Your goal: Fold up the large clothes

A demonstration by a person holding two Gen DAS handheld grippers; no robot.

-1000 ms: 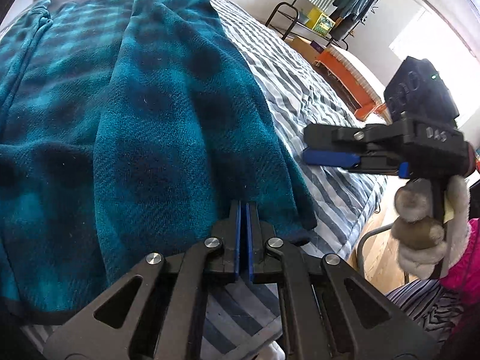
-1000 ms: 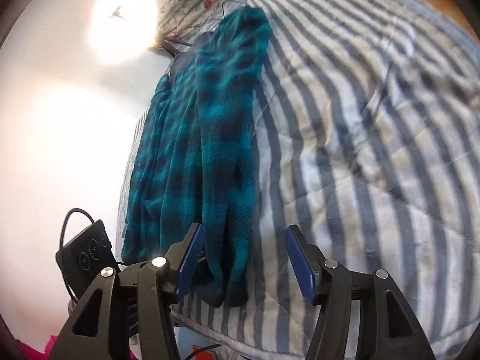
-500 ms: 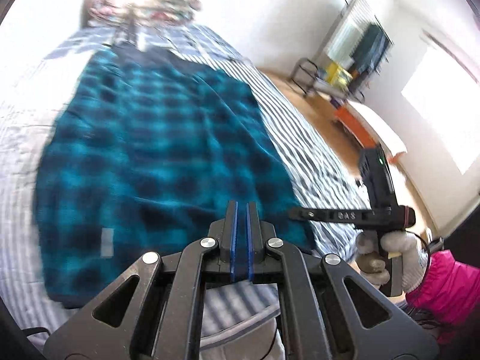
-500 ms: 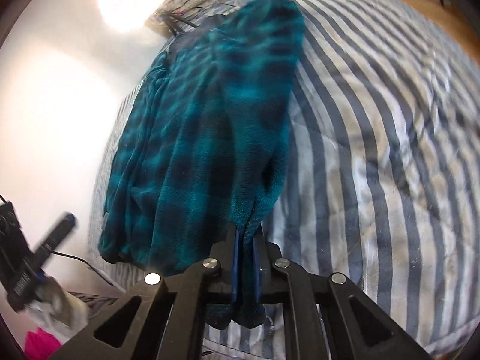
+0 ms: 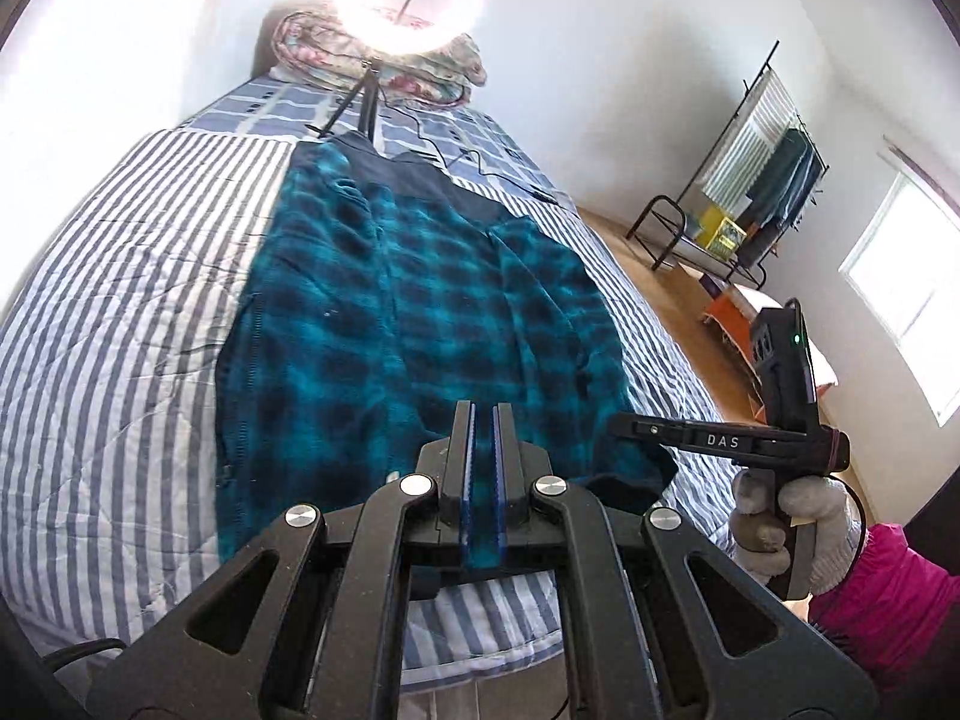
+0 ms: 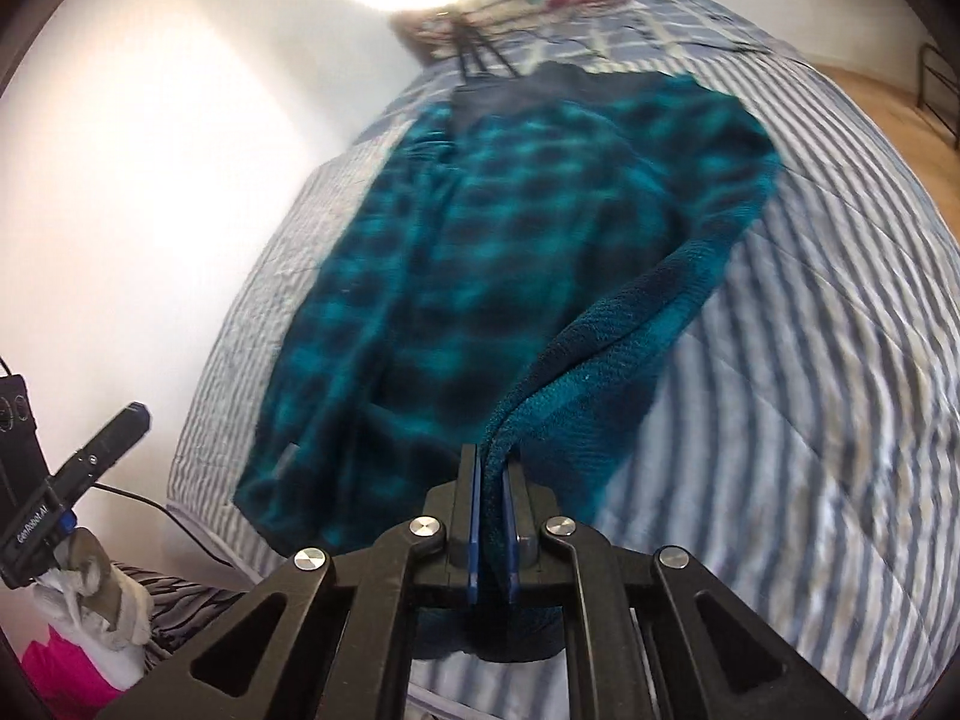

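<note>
A large teal and dark plaid fleece garment (image 5: 420,312) lies lengthwise on the striped bed (image 5: 108,312). My left gripper (image 5: 483,420) is shut and empty, held above the garment's near hem. My right gripper (image 6: 493,480) is shut on the garment's right sleeve edge (image 6: 600,348) and holds it lifted off the bed. The right gripper also shows in the left wrist view (image 5: 618,423), at the garment's near right corner. The left gripper shows at the left edge of the right wrist view (image 6: 129,420).
A bright ring lamp on a tripod (image 5: 366,102) stands at the head of the bed with a bundled quilt (image 5: 438,72) behind it. A clothes rack (image 5: 750,180) and an orange bench (image 5: 732,312) stand on the wooden floor to the right.
My right gripper closed on the sleeve edge and lifted it. My left gripper pulled back and rose, staying shut, so more of the bed shows.
</note>
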